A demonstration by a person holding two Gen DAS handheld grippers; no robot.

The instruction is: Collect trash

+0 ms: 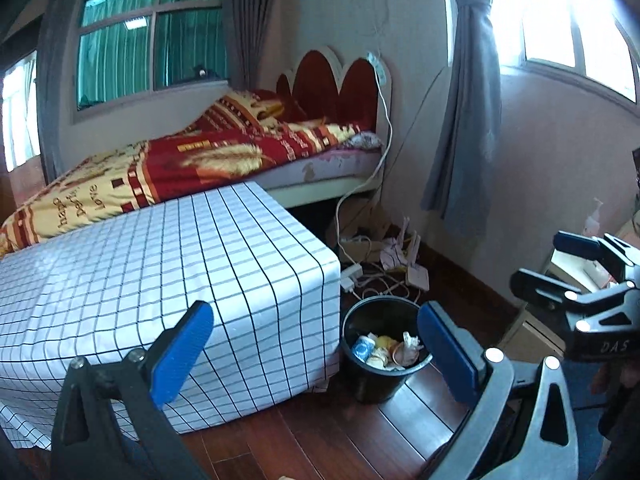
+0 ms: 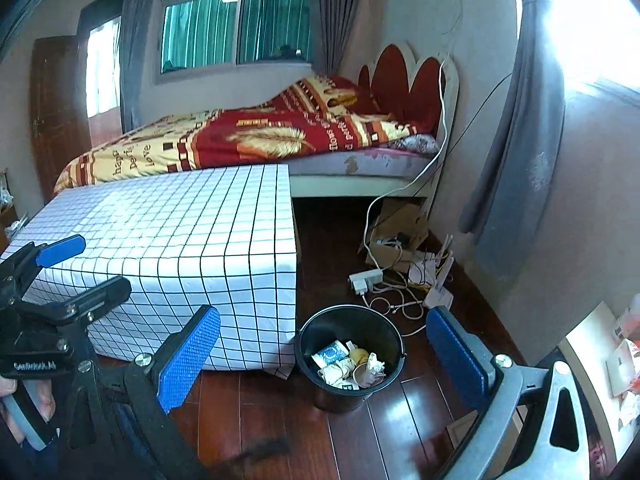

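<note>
Dark red wooden floorboards (image 2: 404,420) run under everything you see, with a bed (image 1: 224,156) under a red and yellow blanket against the far wall and a desk (image 1: 168,264) draped in a white cloth with a black grid in front of it

Your black trash bucket (image 2: 350,356) stands on the floor just beside the near right corner of the desk. It holds crumpled white paper (image 2: 374,364), a blue-and-white packet (image 2: 330,354), a yellow piece and a brownish paper cup; from the left wrist the same bucket (image 1: 384,350) shows the same mix inside

Your left gripper (image 1: 316,352) has its 2 blue-padded fingers (image 1: 182,354) spread wide with nothing between them; the desk corner and the bucket sit in the gap beyond. Your right gripper (image 2: 324,364) is likewise spread wide and holds nothing, its blue fingers (image 2: 188,356) framing the bucket from above. Each gripper also shows at the edge of the other's view, and there too the fingers stand apart

Behind the bucket, a white power strip (image 2: 366,278), tangled white cables (image 2: 396,300) and a cardboard box (image 2: 396,232) lie on the floor near the headboard, below a grey curtain (image 2: 516,168)
</note>
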